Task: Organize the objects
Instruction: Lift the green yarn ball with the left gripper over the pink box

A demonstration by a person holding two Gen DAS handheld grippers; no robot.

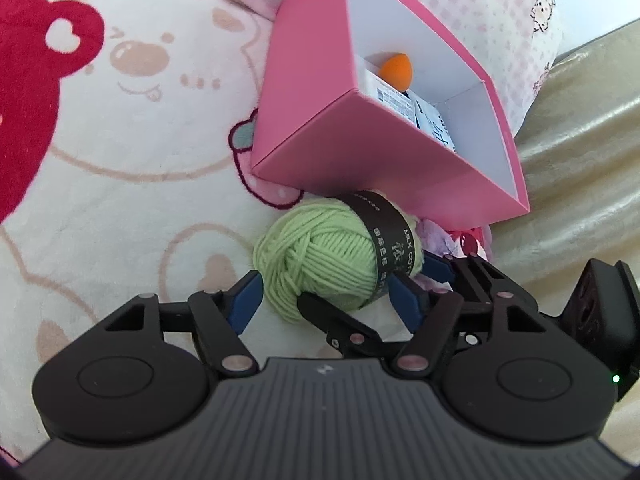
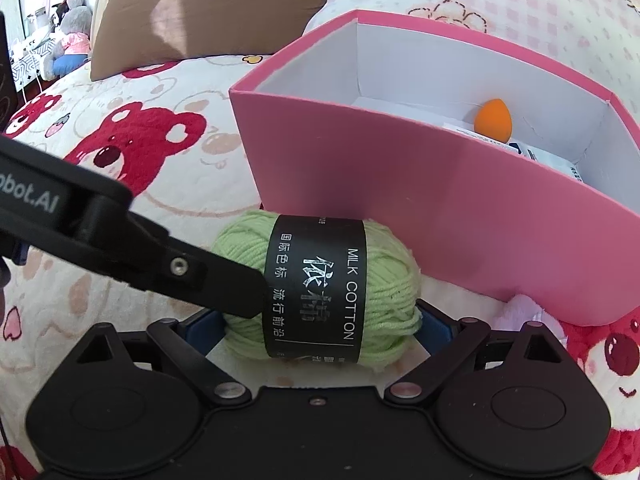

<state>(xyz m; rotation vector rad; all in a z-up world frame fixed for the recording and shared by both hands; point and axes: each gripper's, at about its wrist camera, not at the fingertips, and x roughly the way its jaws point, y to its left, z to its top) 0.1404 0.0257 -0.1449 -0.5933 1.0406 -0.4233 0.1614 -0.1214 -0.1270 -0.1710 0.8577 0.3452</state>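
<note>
two grippers, one yarn ball
our right gripper [image 2: 320,320] clasps the single green yarn ball [image 2: 320,292] on the blanket [image 2: 140,184]; our left gripper [image 1: 326,296] is spread beside it, below one pink box [image 2: 440,216] holding one orange sponge [image 2: 493,117].

bear-print blanket [image 2: 132,136] fills frame | brown pillow [image 2: 208,8] upper left | stuffed toys [image 2: 70,36] far left | beige cover [image 1: 584,160] right

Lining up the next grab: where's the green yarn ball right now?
The green yarn ball lies on the bear-print blanket just outside the pink box, centred low in both wrist views, between the right gripper fingers.
</note>
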